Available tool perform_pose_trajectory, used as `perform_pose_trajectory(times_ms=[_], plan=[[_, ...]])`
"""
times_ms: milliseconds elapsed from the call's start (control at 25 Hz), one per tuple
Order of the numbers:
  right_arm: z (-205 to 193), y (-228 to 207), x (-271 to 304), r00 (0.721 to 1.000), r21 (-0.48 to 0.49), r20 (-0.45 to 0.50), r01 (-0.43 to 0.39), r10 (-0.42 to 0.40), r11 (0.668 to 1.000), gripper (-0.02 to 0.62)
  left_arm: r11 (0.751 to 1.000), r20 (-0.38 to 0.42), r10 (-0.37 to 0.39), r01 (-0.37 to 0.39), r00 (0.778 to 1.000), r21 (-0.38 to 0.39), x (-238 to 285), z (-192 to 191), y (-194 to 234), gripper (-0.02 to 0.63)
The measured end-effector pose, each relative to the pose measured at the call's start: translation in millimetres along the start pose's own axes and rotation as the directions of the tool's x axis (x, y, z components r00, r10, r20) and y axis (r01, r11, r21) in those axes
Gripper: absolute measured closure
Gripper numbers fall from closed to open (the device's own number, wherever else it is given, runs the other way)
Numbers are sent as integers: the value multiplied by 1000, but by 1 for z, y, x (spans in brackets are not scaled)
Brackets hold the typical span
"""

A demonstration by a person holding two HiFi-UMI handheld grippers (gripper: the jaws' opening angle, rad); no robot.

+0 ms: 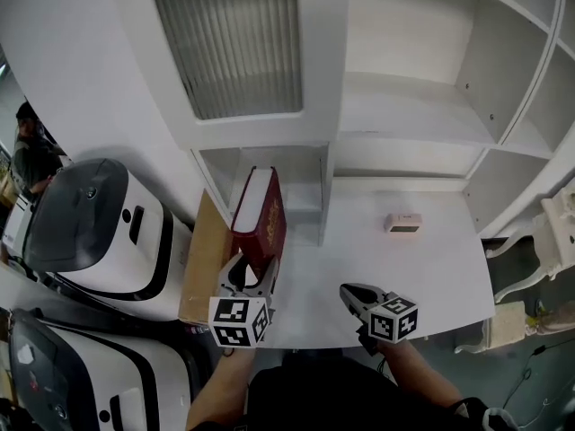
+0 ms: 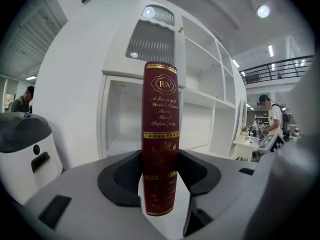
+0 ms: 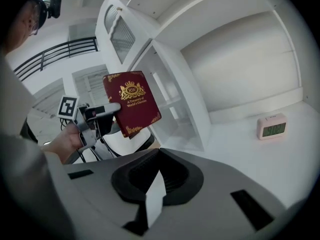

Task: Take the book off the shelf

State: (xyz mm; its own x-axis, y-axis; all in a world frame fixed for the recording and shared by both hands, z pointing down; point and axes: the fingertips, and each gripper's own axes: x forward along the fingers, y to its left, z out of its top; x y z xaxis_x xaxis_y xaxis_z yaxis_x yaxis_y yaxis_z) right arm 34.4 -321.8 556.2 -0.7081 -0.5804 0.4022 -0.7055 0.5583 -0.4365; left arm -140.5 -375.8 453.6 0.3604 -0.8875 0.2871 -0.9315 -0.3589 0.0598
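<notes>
**Book clamped upright in my left jaws, shelf opening straight beyond it**

My left gripper (image 2: pixel 160 180) has its jaws clamped on the book (image 2: pixel 160 134), one pad on each cover, low down near the foot of the spine. The spine faces back at me. The book's long axis runs up and away from the jaws, so most of its length stands above my grip and only a short end shows below. From my other side it looks tipped a little rather than dead vertical, and it appears to be off the worktop (image 1: pixel 422 268).

The shelf (image 1: pixel 310 164) lies straight ahead of these jaws, beyond the book. Its low open compartment sits right behind the book's far edge. I judge the book is already out of that opening, though from here I cannot tell how much gap there is.

My right gripper (image 3: pixel 151 186) holds nothing. Its jaws are drawn together, with only a sliver of white worktop showing between the pads. The book is up and to the left of them, well apart, so the left side alone carries it. A small clock (image 3: pixel 271 126) stands ahead and to the right of those jaws.

As I read it, any further pull should come straight back toward me, along the line from the shelf opening to my left jaws.
</notes>
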Motion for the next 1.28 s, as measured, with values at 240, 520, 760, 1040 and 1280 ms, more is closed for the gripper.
perform_pose_trajectory(times_ms=[240, 520, 760, 1040, 1280], plan=[[-6, 34, 15, 1000, -26, -17, -6, 5, 1000, 581, 997, -53, -71, 70, 996, -28, -13, -37, -5, 383], [-25, 54, 7, 998, -12, -29, 56, -57, 998, 581, 988, -59, -149, 147, 987, -41, -21, -63, -6, 387], [-38, 57, -17, 994, 37, -3, 113, -113, 993, 581, 978, -99, -210, 207, 973, -39, -19, -87, -23, 391], [-29, 49, -27, 996, 23, 38, 84, -84, 996, 581, 984, -85, -176, 174, 981, -35, -19, -81, -33, 393], [2, 16, -66, 991, -13, 102, 84, -82, 996, 581, 989, -10, -148, 148, 989, -10, -8, -41, -61, 393]])
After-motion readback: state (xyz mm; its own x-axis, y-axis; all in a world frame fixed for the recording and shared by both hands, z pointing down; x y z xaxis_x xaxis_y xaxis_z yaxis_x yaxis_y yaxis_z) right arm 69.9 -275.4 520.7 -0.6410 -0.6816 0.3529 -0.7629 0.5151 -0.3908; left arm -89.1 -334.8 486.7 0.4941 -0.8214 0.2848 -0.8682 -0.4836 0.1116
